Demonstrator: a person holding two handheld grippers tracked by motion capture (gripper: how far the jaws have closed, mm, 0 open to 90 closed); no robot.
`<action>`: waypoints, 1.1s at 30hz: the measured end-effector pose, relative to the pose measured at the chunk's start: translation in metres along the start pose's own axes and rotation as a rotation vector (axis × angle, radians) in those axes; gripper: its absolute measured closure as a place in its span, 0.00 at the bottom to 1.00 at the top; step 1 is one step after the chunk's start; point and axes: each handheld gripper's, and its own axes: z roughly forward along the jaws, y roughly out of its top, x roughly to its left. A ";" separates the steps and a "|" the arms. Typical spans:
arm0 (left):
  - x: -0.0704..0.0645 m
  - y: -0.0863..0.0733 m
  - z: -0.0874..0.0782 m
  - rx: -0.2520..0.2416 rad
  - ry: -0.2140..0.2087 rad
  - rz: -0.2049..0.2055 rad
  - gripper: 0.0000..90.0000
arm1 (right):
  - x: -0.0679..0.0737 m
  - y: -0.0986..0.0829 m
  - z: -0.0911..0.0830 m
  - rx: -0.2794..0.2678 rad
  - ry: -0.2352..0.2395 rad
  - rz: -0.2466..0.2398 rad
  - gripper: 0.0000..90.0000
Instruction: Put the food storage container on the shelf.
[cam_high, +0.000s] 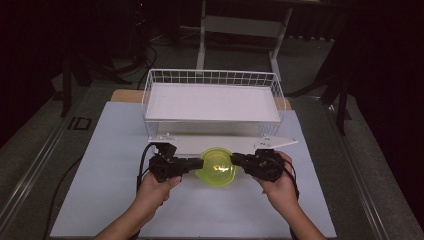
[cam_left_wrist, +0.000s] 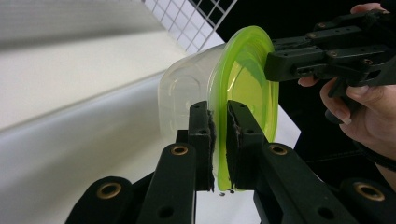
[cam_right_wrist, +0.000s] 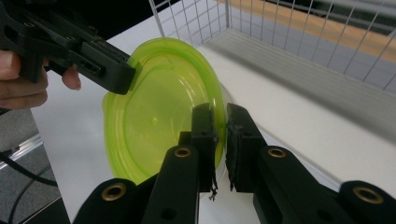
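Green plastic is what both your tools are clamped on: the lid (cam_high: 216, 166) of a clear round container (cam_left_wrist: 187, 93), held between you just in front of the white wire basket (cam_high: 212, 77), over the pale table sheet (cam_high: 100, 190). Your left gripper (cam_high: 197, 163) has its jaws closed on the lid's rim, one pad on each face of the edge, as the left gripper view shows. Your right gripper (cam_high: 235, 160) pinches the opposite rim in the same way, jaws closed with the green edge between them.

From the high view I cannot tell whether the tub rests on the table or hangs off it. The lid looks seated on the tub all round, so I judge you are either about to carry the closed container to the basket or about to peel the lid off; the pictures do not settle which.

If you lift, raise both hands together and keep them level, since only the lid's edge bears the load and the tub could drop away. If you peel, one gripper needs the clear wall instead.
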 end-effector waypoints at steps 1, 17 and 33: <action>-0.001 0.003 -0.001 -0.007 -0.003 -0.003 0.91 | 0.000 0.002 -0.001 -0.003 -0.003 -0.006 0.92; -0.022 0.060 -0.021 -0.063 0.008 0.059 0.92 | -0.005 0.054 -0.029 -0.087 -0.035 -0.049 0.92; -0.022 0.112 -0.033 -0.101 0.037 0.062 0.92 | -0.021 0.104 -0.035 -0.124 -0.047 -0.043 0.92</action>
